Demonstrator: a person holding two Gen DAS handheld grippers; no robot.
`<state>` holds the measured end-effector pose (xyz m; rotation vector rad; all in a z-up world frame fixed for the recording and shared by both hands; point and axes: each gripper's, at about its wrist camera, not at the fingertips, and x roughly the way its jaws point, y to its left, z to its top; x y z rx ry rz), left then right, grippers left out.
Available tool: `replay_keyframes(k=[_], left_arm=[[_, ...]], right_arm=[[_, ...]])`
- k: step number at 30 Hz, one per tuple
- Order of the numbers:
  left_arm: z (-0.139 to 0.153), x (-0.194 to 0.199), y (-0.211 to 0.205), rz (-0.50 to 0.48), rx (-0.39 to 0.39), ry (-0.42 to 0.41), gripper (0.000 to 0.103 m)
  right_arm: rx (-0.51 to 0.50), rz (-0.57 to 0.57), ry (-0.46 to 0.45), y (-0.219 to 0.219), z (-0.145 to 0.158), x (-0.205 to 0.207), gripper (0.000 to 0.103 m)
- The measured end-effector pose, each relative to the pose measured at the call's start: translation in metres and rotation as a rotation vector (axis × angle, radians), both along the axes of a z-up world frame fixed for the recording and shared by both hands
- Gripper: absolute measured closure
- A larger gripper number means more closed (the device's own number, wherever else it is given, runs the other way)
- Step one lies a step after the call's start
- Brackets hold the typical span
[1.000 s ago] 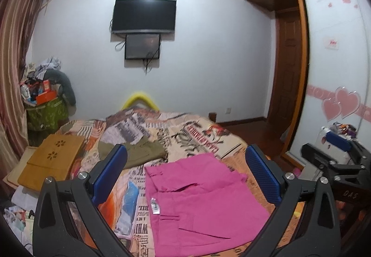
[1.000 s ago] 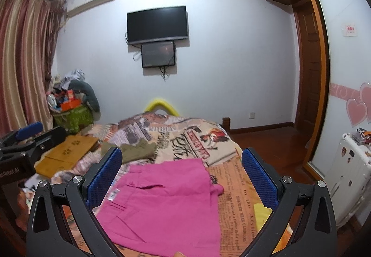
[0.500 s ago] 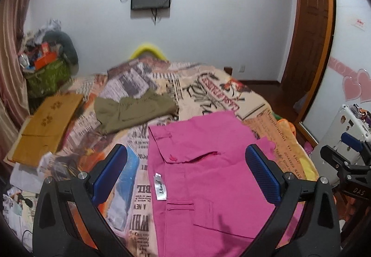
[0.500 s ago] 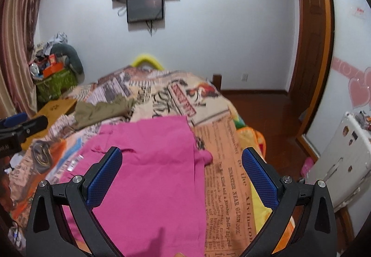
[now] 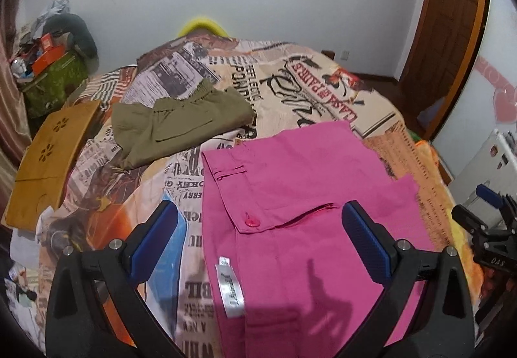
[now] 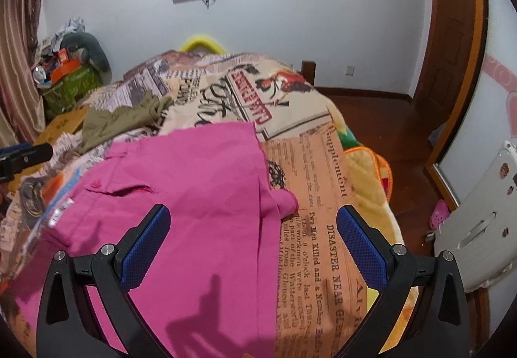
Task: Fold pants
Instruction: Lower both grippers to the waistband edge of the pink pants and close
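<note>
Pink pants (image 5: 297,196) lie flat on the bed, waistband toward the far side, with a pink button (image 5: 251,222) and a white label (image 5: 230,290) showing. They also show in the right wrist view (image 6: 194,183). My left gripper (image 5: 260,238) is open and empty, hovering above the waist area near the pants' left edge. My right gripper (image 6: 252,241) is open and empty above the pants' right edge. The right gripper also shows at the right of the left wrist view (image 5: 484,222).
Folded olive pants (image 5: 174,128) lie farther back on the newspaper-print bedspread (image 5: 290,77). A yellow-brown board (image 5: 51,161) sits at the bed's left. A cluttered green box (image 5: 55,80) stands by the wall. A white plastic stool (image 6: 478,228) stands right of the bed.
Both grippers have tilted down and moved closer over the pink pants, which now fill more of each view. Both stay open.
</note>
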<state>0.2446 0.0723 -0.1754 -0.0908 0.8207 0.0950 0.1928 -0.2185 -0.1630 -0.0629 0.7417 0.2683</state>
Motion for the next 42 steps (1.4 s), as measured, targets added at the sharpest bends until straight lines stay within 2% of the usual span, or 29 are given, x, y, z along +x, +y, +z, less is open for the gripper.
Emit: replay_keyframes(k=[5, 7, 9, 10, 15, 18, 22, 24, 25, 27, 34, 38, 41, 42], left_arm=[[-0.021, 0.016, 0.002, -0.034, 0.006, 0.070, 0.000], [-0.027, 0.019, 0.001, -0.048, 0.002, 0.083, 0.002], [-0.034, 0.021, 0.001, -0.060, 0.008, 0.108, 0.013], [-0.039, 0.023, 0.002, -0.069, 0.008, 0.131, 0.016], [-0.061, 0.025, 0.011, -0.088, -0.027, 0.218, 0.025], [-0.070, 0.021, 0.017, -0.087, -0.050, 0.246, 0.031], [-0.074, 0.019, 0.021, -0.093, -0.090, 0.265, 0.037], [-0.077, 0.019, 0.021, -0.102, -0.111, 0.284, 0.048], [-0.079, 0.020, 0.020, -0.111, -0.122, 0.298, 0.050], [-0.079, 0.021, 0.018, -0.121, -0.118, 0.304, 0.051], [-0.085, 0.024, 0.016, -0.130, -0.139, 0.330, 0.051], [-0.084, 0.021, 0.016, -0.133, -0.161, 0.330, 0.056], [-0.083, 0.012, 0.011, -0.164, -0.152, 0.312, 0.058], [-0.083, 0.010, 0.008, -0.175, -0.143, 0.309, 0.061]], right_arm=[[0.005, 0.014, 0.070, -0.002, -0.021, 0.024, 0.002], [0.004, 0.021, 0.100, -0.003, -0.031, 0.030, 0.007], [0.005, 0.036, 0.130, -0.001, -0.038, 0.036, 0.018], [0.007, 0.044, 0.149, -0.001, -0.043, 0.039, 0.021], [0.041, 0.060, 0.209, -0.001, -0.058, 0.051, 0.027], [0.059, 0.070, 0.231, -0.002, -0.064, 0.057, 0.034], [0.070, 0.089, 0.246, -0.001, -0.070, 0.063, 0.036], [0.062, 0.098, 0.247, 0.000, -0.072, 0.064, 0.041], [0.058, 0.102, 0.247, 0.001, -0.072, 0.065, 0.044], [0.055, 0.112, 0.254, 0.002, -0.074, 0.067, 0.051], [0.071, 0.138, 0.273, 0.004, -0.078, 0.069, 0.058], [0.102, 0.142, 0.298, 0.002, -0.083, 0.072, 0.073], [0.127, 0.149, 0.303, 0.001, -0.085, 0.072, 0.080], [0.128, 0.151, 0.299, 0.001, -0.084, 0.072, 0.084]])
